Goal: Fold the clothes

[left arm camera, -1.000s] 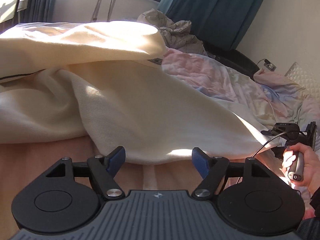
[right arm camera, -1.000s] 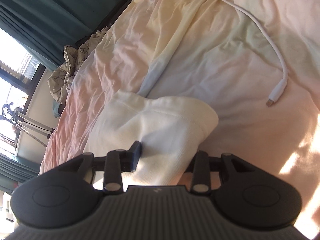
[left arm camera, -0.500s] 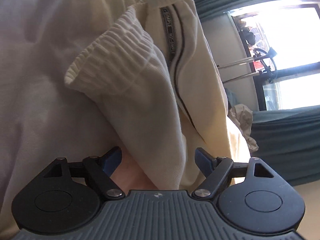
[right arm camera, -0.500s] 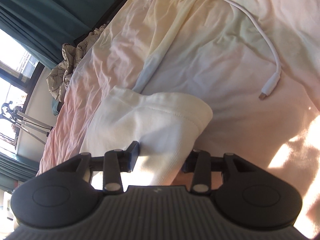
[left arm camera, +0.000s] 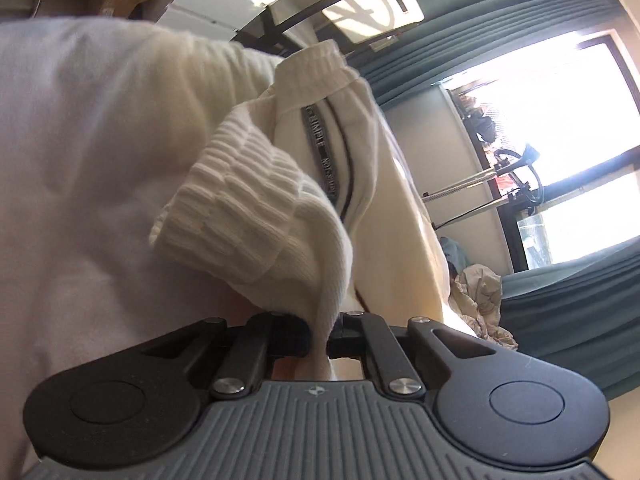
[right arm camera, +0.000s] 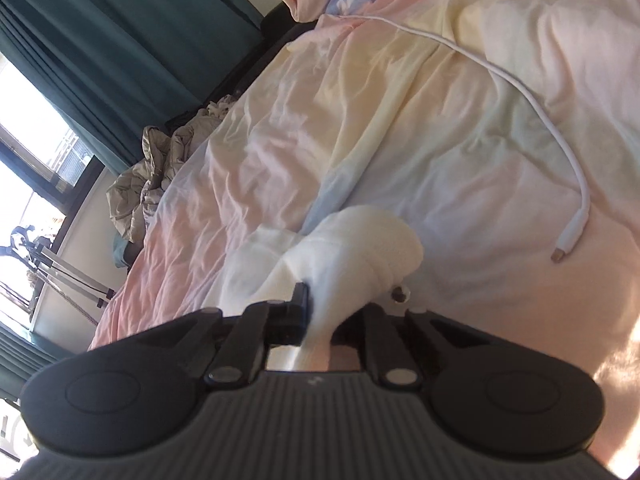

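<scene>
On a bed with a pastel sheet (right arm camera: 400, 128), the right gripper (right arm camera: 320, 316) pinches a fold of the cream garment (right arm camera: 352, 256); the left gripper (left arm camera: 320, 334) is clamped on its ribbed cuff (left arm camera: 236, 208). A white cable (right arm camera: 560, 140) lies beyond.

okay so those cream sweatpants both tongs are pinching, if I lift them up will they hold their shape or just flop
The cream sweatpants will probably flop: the fabric already bunches and drapes where the left tongs and right tongs pinch it. The thick ribbed cuff suggests some weight, so unheld parts likely sag. The knit looks grippy, so slipping seems unlikely.
</scene>
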The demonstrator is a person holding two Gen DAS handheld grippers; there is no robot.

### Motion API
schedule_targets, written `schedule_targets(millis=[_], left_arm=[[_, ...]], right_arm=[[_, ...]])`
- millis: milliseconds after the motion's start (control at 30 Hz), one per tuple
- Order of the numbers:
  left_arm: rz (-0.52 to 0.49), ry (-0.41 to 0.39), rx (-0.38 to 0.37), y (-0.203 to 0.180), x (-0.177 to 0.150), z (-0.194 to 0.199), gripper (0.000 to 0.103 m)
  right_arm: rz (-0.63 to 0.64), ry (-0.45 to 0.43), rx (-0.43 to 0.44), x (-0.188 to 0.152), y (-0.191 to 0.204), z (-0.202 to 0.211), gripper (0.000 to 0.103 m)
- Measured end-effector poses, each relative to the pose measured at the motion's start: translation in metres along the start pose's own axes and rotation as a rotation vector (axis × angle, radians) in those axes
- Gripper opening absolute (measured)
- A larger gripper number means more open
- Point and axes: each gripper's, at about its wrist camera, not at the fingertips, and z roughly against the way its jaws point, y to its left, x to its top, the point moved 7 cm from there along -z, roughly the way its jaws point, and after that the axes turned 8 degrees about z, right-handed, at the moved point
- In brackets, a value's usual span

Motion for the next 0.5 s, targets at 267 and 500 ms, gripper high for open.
schedule_targets(millis=[267,500], left_arm=[[0.024,0.029,0.002,0.010,0.055,0.059,0.006],[-0.058,0.113,0.100,0.041,0.057,0.050,0.006]], right_arm=[[-0.015,-0.092,0.009,0.026,-0.009,0.028,0.006],[-0.127,0.066,-0.082,0.004,-0.046,0.017,0.011]])
